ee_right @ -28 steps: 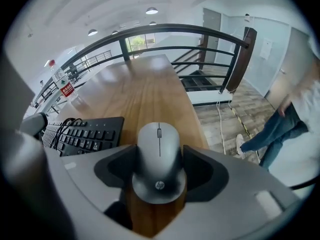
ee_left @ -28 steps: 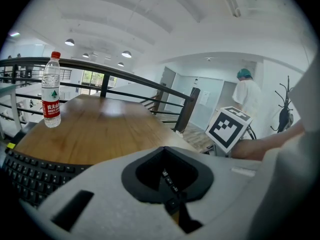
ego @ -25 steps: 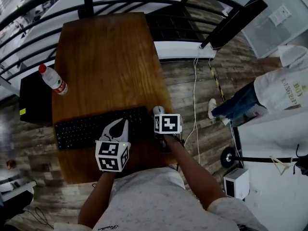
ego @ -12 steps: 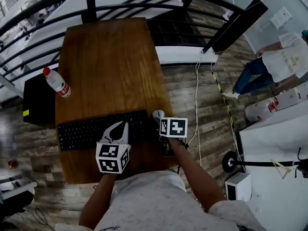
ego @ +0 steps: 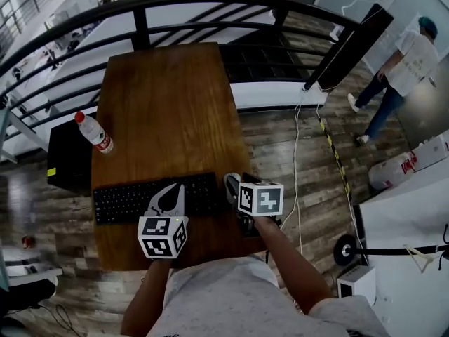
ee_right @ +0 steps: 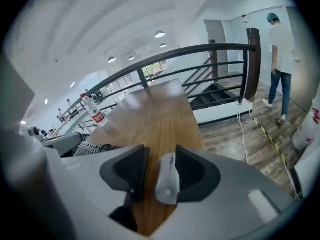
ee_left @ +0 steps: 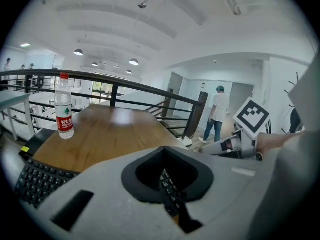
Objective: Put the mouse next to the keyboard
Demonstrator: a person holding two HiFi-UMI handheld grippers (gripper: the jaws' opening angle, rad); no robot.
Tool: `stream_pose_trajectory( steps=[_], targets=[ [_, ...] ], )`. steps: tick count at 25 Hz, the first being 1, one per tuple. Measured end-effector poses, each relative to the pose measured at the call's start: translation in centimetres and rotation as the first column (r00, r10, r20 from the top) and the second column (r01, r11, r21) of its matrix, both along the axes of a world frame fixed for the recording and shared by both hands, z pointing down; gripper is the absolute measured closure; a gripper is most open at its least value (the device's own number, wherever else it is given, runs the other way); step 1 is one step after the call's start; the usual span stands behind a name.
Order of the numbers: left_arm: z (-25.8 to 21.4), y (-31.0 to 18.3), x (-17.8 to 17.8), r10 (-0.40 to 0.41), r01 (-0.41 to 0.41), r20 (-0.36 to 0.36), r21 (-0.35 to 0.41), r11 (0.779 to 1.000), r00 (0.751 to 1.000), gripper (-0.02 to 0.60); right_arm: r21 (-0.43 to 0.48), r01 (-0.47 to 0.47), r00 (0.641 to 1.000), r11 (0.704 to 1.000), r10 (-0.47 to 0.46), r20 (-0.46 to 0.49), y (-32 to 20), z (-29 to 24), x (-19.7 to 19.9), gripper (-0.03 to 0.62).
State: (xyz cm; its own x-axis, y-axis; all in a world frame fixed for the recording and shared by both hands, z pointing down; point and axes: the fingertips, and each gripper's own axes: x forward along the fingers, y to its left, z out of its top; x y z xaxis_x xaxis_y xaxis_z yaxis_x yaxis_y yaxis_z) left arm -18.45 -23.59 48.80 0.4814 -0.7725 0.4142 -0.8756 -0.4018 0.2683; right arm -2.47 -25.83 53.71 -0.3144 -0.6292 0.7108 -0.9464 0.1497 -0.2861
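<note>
A silver-grey mouse (ee_right: pixel 167 181) lies on the wooden table (ego: pixel 168 104) near its right edge, just right of the black keyboard (ego: pixel 133 200). My right gripper (ee_right: pixel 161 153) straddles the mouse: it rests against the right jaw, and a strip of bare wood shows between it and the left jaw. The jaws are closing. In the head view the mouse (ego: pixel 230 182) peeks out ahead of that gripper's marker cube (ego: pixel 260 199). My left gripper (ego: pixel 180 188) hovers over the keyboard's right half, its tips together and holding nothing. Keys (ee_left: pixel 169 196) show through its gap.
A water bottle (ego: pixel 93 133) with a red cap stands at the table's left edge. A black box (ego: pixel 66 156) sits on the floor to the left. A black railing (ego: pixel 210 2) runs behind the table. A cable (ego: pixel 298 160) trails on the floor, and a person (ego: pixel 396 69) walks at the right.
The head view has shifted, so the table sits lower in frame. Both grippers stay by the keyboard and the mouse. The person at the right has walked farther away.
</note>
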Motion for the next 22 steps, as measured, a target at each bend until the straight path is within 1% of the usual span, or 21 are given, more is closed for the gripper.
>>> stream_pose_trajectory(
  steps=[5,9,14,18,22],
  targets=[
    [-1.9,0.3,0.6,-0.032,0.032,-0.001,0.019,0.999,0.999,0.586,0.116,0.075,0.996,0.99,-0.08,0.04,-0.4,-3.8,-0.5,0.422],
    [-3.5,0.4,1.2,-0.057,0.057,-0.002,0.038,0.998,0.998,0.586,0.219,0.15,0.987,0.964,-0.159,0.023,-0.6,-6.6,-1.0,0.458],
    [-5.2,0.8,1.9,-0.086,0.086,-0.005,0.058,0.995,0.996,0.586,0.296,0.218,0.973,0.93,-0.23,0.006,0.0,-9.0,-1.1,0.492],
    [-5.7,1.4,2.7,-0.089,0.088,0.002,0.063,0.994,0.996,0.586,0.364,0.266,0.96,0.893,-0.278,-0.019,0.6,-10.7,-1.2,0.504],
    [-6.4,1.5,3.5,-0.101,0.099,0.014,0.083,0.992,0.995,0.586,0.445,0.303,0.948,0.842,-0.314,-0.052,0.9,-12.6,-1.0,0.541]
  ],
)
